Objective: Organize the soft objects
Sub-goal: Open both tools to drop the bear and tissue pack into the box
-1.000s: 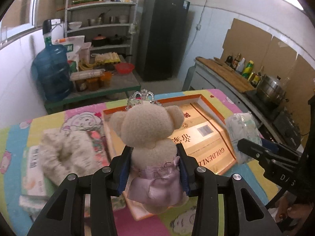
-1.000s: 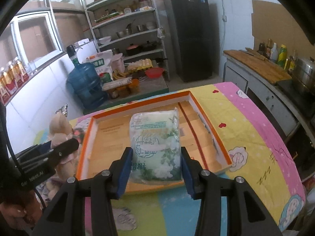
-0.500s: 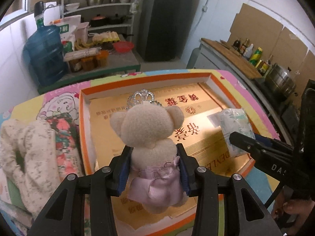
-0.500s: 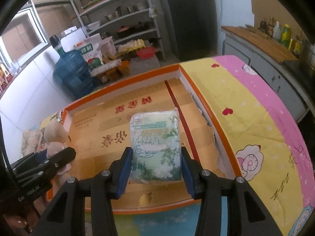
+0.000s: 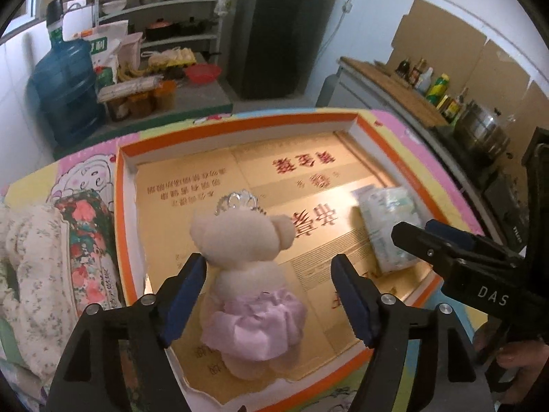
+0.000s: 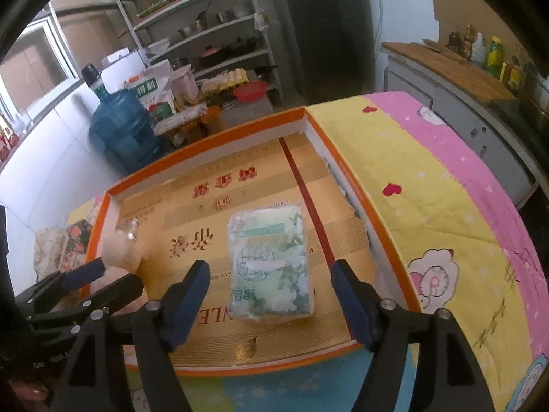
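a folded flowery cloth [image 5: 41,261] lies on the cartoon-print table cover [image 6: 429,185] just left of the shallow orange-rimmed box [image 5: 118,206], outside its wall. behind the table stand a blue water jug [image 5: 65,92], a metal shelf rack [image 6: 206,31] with pots and bowls, a dark fridge [image 5: 278,27], and a counter with bottles [image 5: 432,86] off to the right.

inside the box, on its gold cardboard floor, the teddy bear [image 5: 245,274] (crown on its head, lilac skirt) sits near the left wall, back to the camera. the left gripper [image 5: 269,285] is low over the near rim, jaws spread wide; the bear sits between them, and the left pad looks to be just beside its shoulder, though contact is hard to judge.

the tissue pack [image 6: 271,261] lies flat on the box floor toward the right side, apart from the bear. the right gripper [image 6: 271,295] hovers at the near rim, its jaws open with a clear gap to the pack on both sides.
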